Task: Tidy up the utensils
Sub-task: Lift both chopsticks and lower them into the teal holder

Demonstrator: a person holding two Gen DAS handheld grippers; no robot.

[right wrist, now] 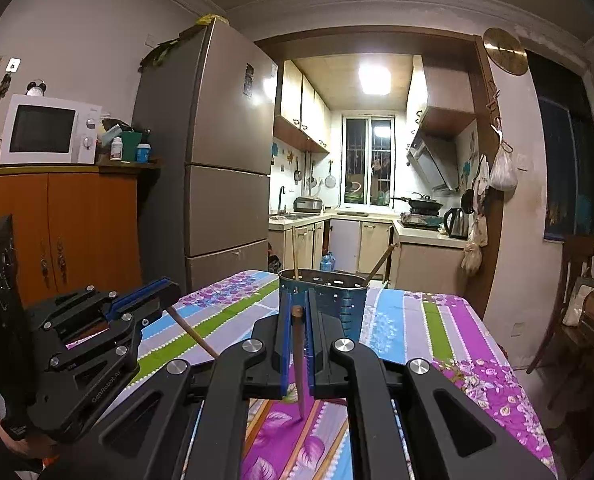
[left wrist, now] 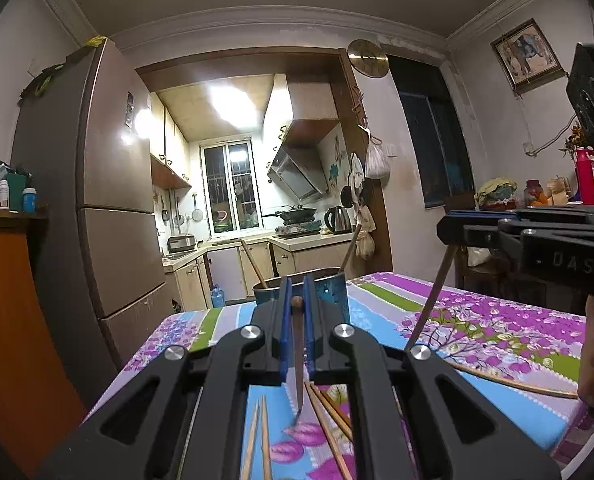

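Observation:
My left gripper (left wrist: 295, 300) is shut on a brown chopstick (left wrist: 298, 360) that hangs down with its tip toward the table. My right gripper (right wrist: 297, 308) is shut on another brown chopstick (right wrist: 299, 364), also pointing down. Each gripper shows in the other's view, the right one (left wrist: 453, 236) with its chopstick (left wrist: 431, 300), the left one (right wrist: 169, 286) with its chopstick (right wrist: 193, 334). A blue perforated utensil holder (right wrist: 329, 300) stands ahead on the table with two chopsticks (right wrist: 294, 252) leaning in it; it also shows in the left wrist view (left wrist: 333, 288). Several loose chopsticks (left wrist: 329, 420) lie on the cloth below the left gripper.
The table has a floral striped cloth (right wrist: 449, 332). A round woven mat (left wrist: 517, 380) lies at the right. A fridge (right wrist: 217, 160) and an orange cabinet (right wrist: 69, 228) with a microwave (right wrist: 45, 130) stand left. A wooden chair (right wrist: 569, 292) stands right.

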